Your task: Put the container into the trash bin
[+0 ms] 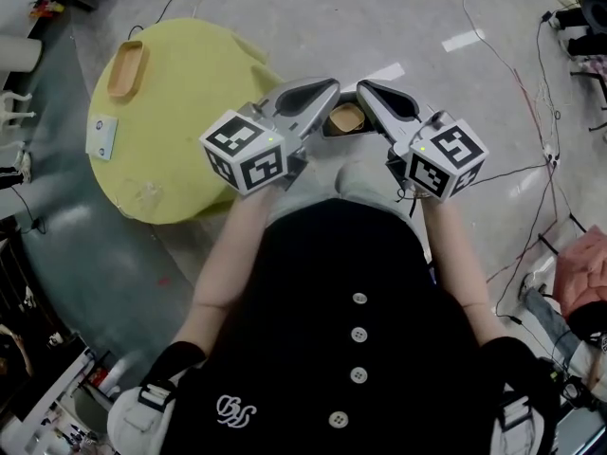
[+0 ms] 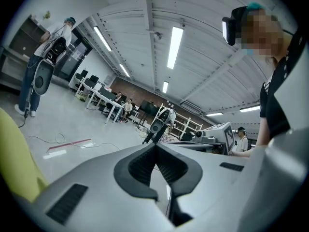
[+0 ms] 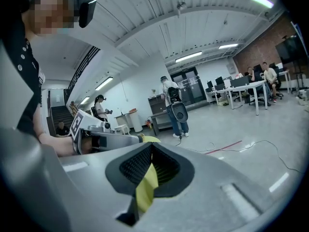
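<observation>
My black top (image 1: pixel 313 349) w/ 4 buttons (image 1: pixel 358 335) was nearest. I held 2 grippers out ahead. The L gripper (image 1: pixel 332 85) had its jaws pressed together w/ nothing btwn them. The R gripper (image 1: pixel 362 85) was the same, closed and empty. Their tips were near each other, not touching. 1 tan container (image 1: pixel 346 118) sat inside 1 dark bin (image 1: pixel 329 129), just beyond both tips. 1 yellow table (image 1: pixel 180 93) at left carried 1 tray (image 1: pixel 126 67) and 1 card (image 1: pixel 102 136).

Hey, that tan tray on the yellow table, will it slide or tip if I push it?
The tan tray looks low and flat, so it would probably slide rather than tip. It seems rigid, likely wood, so fairly light. It lies close to the yellow table's edge, so a push outward might drop it.
</observation>
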Available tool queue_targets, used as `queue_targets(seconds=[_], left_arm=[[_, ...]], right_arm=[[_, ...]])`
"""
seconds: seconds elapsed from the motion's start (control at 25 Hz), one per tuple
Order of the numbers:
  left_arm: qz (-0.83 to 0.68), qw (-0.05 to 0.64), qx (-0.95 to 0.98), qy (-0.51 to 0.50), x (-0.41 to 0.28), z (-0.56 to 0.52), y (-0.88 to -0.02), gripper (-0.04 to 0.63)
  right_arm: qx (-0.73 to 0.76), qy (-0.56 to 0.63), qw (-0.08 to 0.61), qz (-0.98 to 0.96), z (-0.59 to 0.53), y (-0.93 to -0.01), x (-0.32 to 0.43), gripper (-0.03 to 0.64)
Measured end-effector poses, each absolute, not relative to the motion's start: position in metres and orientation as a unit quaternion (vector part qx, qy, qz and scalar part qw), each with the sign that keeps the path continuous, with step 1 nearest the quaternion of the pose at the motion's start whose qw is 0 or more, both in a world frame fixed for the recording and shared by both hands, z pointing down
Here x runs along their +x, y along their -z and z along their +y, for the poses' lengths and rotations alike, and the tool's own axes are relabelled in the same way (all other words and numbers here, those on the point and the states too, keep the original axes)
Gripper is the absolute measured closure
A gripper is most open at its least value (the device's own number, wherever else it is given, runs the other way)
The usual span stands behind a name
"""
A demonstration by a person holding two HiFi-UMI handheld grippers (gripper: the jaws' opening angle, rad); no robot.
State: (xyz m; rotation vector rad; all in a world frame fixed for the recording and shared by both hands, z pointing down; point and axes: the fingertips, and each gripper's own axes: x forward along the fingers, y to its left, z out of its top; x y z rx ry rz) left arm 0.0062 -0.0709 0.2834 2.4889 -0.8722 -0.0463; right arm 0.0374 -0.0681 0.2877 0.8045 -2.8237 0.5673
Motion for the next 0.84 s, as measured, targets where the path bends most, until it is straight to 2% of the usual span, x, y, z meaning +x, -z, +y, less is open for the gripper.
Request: queue_targets(seconds=[0.84], left_arm=[[-0.297, 0.257, 0.919, 0.018, 0.028, -0.066, -0.293, 0.583]], right_arm=[[0.210, -0.142, 0.167, -0.953, -0.057, -0.285, 0.051, 0.612]])
